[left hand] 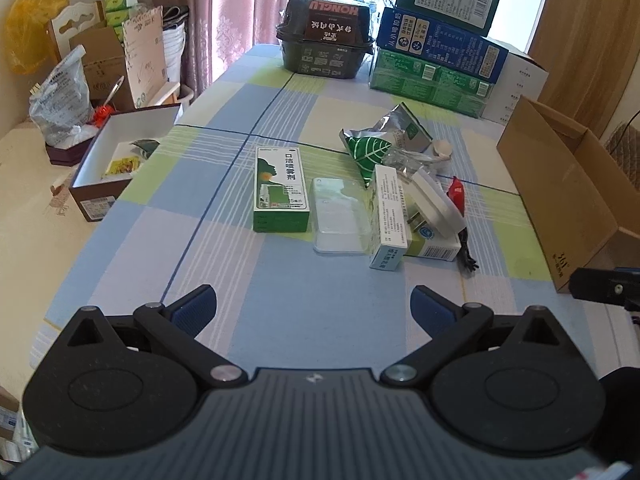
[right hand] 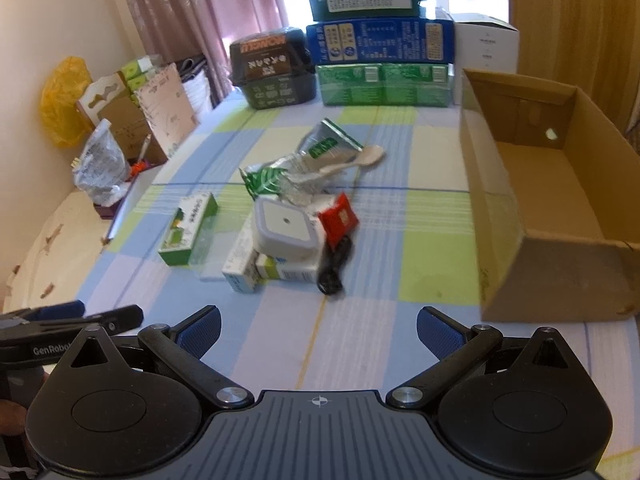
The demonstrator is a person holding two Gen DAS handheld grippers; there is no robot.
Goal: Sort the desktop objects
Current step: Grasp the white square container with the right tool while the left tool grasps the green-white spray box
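A heap of small items lies mid-table: a green spray box, a clear plastic case, white-green medicine boxes, a white plug adapter, a red packet, foil wrappers and a pale spoon. My left gripper is open and empty, short of the heap. My right gripper is open and empty, also short of it.
An open cardboard box stands at the right. Stacked cartons and a dark container line the far edge. An open brown box sits off the table's left. The left gripper shows in the right view.
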